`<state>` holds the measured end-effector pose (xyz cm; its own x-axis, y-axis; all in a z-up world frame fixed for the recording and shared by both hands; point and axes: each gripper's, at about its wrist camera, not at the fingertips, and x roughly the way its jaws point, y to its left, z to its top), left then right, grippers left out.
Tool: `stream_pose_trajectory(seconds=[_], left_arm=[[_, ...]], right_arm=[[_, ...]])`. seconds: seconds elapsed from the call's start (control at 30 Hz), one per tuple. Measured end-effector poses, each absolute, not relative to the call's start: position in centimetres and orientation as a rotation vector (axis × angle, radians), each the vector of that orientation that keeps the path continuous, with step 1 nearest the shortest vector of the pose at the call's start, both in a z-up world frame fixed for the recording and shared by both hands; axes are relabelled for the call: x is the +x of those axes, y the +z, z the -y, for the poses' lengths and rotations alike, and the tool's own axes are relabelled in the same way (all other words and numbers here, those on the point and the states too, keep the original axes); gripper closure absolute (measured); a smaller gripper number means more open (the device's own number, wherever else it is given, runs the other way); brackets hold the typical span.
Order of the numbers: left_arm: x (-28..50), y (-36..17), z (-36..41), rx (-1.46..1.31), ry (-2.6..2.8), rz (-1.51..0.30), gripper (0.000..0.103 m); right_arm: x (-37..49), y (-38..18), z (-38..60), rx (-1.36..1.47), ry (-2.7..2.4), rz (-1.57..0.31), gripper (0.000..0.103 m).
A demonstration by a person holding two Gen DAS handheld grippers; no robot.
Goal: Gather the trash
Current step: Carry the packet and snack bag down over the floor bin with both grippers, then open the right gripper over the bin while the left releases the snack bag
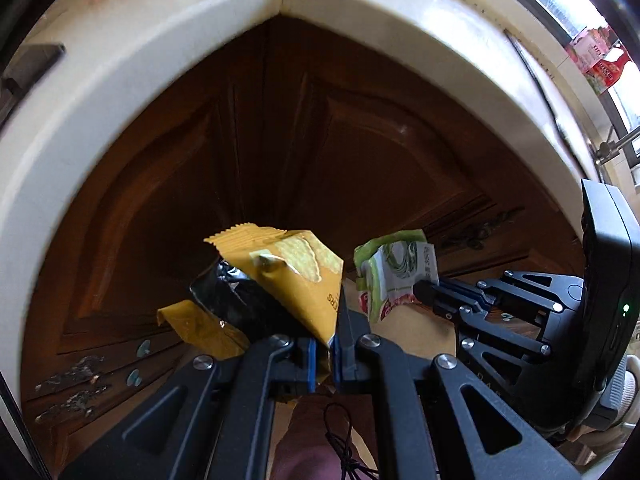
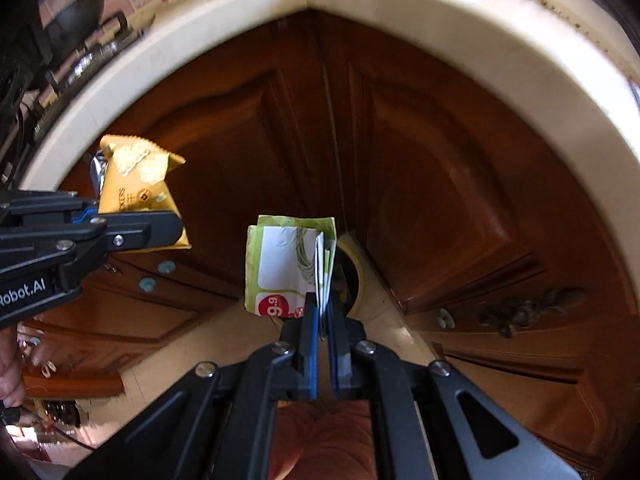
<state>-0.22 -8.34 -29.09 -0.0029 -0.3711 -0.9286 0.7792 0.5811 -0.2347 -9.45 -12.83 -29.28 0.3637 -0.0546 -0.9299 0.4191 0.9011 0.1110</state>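
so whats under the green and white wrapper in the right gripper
Below the green and white wrapper, clamped in the right gripper, a round opening with a pale rim shows on the light floor. The wrapper and fingers cover most of it; its contents cannot be seen.

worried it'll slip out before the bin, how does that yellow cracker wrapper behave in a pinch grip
The yellow cracker wrapper is probably light and floppy: it hangs crumpled from the left gripper. Its film looks glossy, so perhaps slippery, and only one edge is pinched.
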Motion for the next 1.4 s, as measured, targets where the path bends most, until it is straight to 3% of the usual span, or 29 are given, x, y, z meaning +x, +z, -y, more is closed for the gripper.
stream_pose_trajectory(seconds=[0.6,0.67,0.73,0.83,1.0,1.2,1.4], left_arm=[[3.0,-48.5,8.6,0.315,-0.818,-1.375,0.097],[3.2,-49.9,8.9,0.328,-0.81,-1.368,0.081],[3.6,-51.0,8.5,0.333,-0.795,-1.359,0.04],[4.4,-51.8,7.7,0.329,-0.754,-1.354,0.025],[3.9,-52.5,6.9,0.359,-0.715,-1.367,0.023],[2.6,-50.4,5.8,0.344,-0.691,-1.373,0.023],[1.1,-44.5,4.8,0.319,-0.687,-1.354,0.023]], right_arm=[[-2.6,-47.5,15.4,0.358,-0.164,-1.37,0.099],[-1.5,-49.2,15.2,0.346,-0.138,-1.379,0.099],[-0.5,-50.6,14.8,0.321,-0.123,-1.391,0.097],[-0.4,-52.5,14.7,0.304,-0.107,-1.417,0.095],[-0.4,-53.3,15.4,0.329,-0.088,-1.435,0.076],[-2.0,-51.7,15.8,0.369,-0.093,-1.439,0.076],[-4.7,-44.8,16.0,0.408,-0.105,-1.392,0.076]])
